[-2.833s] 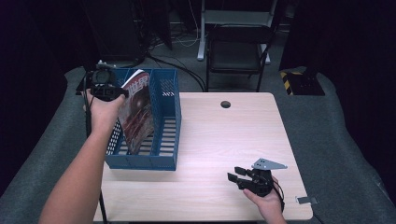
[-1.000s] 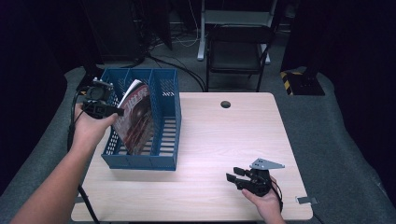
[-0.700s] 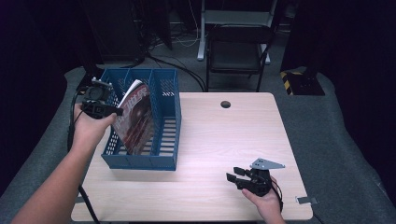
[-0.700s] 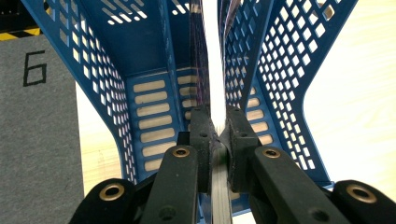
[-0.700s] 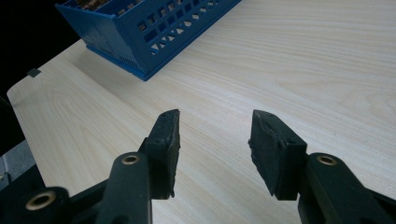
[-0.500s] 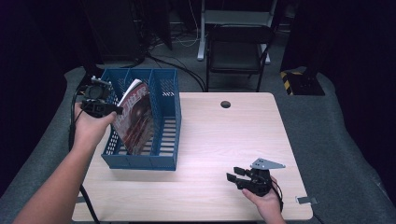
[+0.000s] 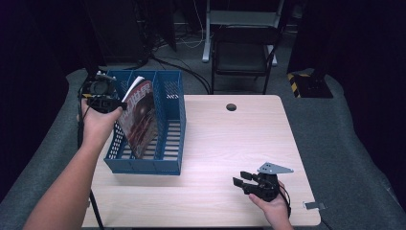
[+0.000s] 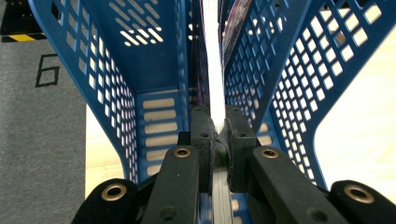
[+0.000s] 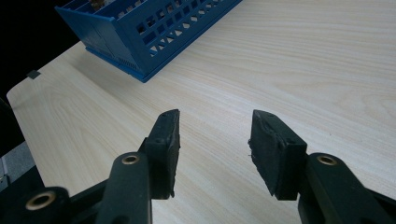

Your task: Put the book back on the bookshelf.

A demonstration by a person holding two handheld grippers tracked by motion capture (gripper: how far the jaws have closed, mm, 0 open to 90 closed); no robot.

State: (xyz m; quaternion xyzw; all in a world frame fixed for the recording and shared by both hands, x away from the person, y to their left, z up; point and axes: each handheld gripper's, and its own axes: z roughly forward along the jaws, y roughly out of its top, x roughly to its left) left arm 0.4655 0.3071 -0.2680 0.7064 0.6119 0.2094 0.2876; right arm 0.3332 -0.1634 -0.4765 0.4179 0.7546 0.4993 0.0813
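My left gripper (image 8: 217, 128) is clamped on the red-covered magazine's (image 7: 140, 117) edge, inside the blue perforated plastic file rack (image 7: 170, 162); my right gripper (image 9: 215, 144) rests with jaws apart, holding nothing.

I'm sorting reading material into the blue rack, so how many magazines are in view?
1. The magazine stands tilted in the middle slot of the blue rack, pinched at its top edge by the left gripper. Others could be hidden behind it.

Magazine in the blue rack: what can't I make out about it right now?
- Magazine bottom edge: high view, hidden behind the blue rack wall.
- Cover lettering: too small, high view.
- Cover: left gripper view is edge-on; left gripper jaws hide the pinched part.
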